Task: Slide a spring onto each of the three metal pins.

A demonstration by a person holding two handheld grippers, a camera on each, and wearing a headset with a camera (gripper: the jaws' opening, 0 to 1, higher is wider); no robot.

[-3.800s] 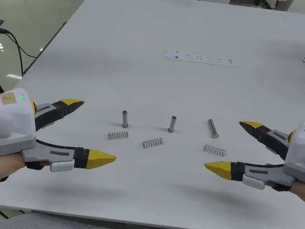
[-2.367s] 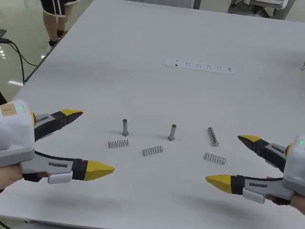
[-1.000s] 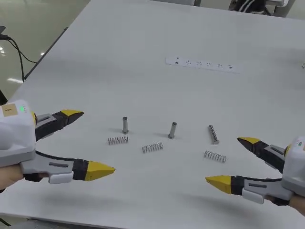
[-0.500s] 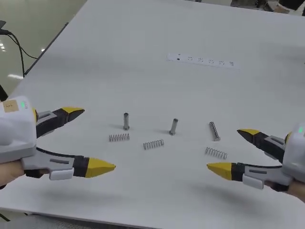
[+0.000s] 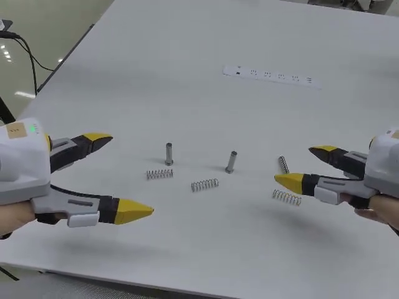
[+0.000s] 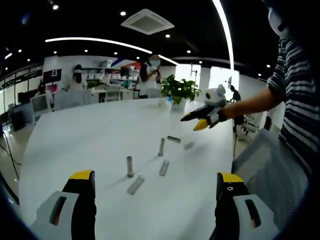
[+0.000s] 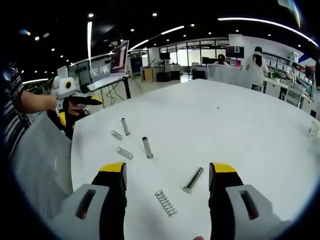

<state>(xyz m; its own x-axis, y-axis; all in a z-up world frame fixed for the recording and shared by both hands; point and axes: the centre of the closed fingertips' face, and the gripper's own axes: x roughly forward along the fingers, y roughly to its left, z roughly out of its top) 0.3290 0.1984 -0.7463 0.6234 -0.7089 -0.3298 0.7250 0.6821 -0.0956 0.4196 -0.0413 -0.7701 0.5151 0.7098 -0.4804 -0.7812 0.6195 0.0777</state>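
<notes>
Right claw (image 5: 305,165) just swung in toward the fallen pin (image 5: 283,164) and nearby spring (image 5: 286,197), jaws apart, empty. Left claw (image 5: 120,174) gaping too. No springs on yet.

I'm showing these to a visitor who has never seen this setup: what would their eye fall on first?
The yellow-tipped left tongs and right tongs stand out first, both held wide open low over the white table. Between them, two pins stand upright and a third pin lies on its side just ahead of the right tongs. Three loose springs lie nearby, none yet on a pin.
</notes>
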